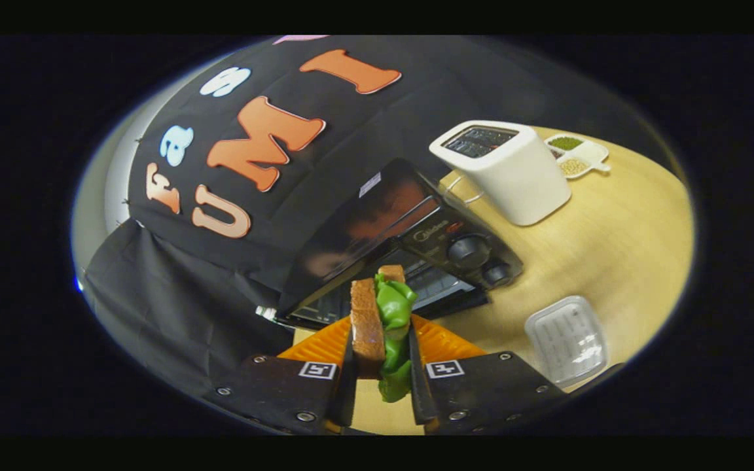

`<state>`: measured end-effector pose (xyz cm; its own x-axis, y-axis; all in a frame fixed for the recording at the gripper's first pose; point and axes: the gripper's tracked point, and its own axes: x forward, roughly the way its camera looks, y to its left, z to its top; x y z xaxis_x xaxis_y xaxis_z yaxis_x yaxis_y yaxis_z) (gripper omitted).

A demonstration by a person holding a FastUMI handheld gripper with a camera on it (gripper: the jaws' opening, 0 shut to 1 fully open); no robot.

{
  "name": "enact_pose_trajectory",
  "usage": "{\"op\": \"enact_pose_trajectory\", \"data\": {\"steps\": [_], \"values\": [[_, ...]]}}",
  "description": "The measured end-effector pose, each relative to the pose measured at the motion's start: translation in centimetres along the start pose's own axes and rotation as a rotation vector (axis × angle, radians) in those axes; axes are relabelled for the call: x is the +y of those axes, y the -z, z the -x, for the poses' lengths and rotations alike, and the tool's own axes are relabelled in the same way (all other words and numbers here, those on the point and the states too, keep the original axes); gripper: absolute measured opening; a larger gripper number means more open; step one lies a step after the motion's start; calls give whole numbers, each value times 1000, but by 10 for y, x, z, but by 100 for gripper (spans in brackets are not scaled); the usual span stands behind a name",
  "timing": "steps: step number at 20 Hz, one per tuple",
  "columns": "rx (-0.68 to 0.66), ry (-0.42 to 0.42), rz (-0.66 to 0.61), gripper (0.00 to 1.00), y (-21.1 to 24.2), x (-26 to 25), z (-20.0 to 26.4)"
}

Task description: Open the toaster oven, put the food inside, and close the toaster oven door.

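Gripper view shows the gripper [382,356] pinching the sandwich [382,327] before the toaster oven [410,242]; loose lettuce [395,314] could probably slip out or snag on the opening.

You will find one brand mark on the toaster oven [416,222] control panel; it appears to read "Midea", though blurred.

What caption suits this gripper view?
Gripper shut on a sandwich, just ahead of the open toaster oven.
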<state>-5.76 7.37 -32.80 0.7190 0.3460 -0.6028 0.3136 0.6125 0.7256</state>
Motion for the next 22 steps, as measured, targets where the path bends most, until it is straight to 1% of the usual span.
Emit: {"op": "enact_pose_trajectory", "data": {"steps": [2, 5, 8, 10, 14, 16, 18, 19, 21, 22], "values": [[-30, -16, -50, 35, 0, 7, -21], [-57, 4, -127, 36, 8, 2, -54], [-128, -34, -213, 35, 4, 10, -76], [-159, -23, -223, 35, 2, 6, -90], [-250, 7, -298, 35, -8, -4, -106], [-307, 23, -313, 40, -11, -6, -112], [-328, 90, -297, 44, -8, -13, -117], [-312, 143, -305, 47, -2, -22, -117], [-283, 153, -303, 63, 3, -18, -111], [-263, 160, -303, 65, 7, -16, -108]]}}
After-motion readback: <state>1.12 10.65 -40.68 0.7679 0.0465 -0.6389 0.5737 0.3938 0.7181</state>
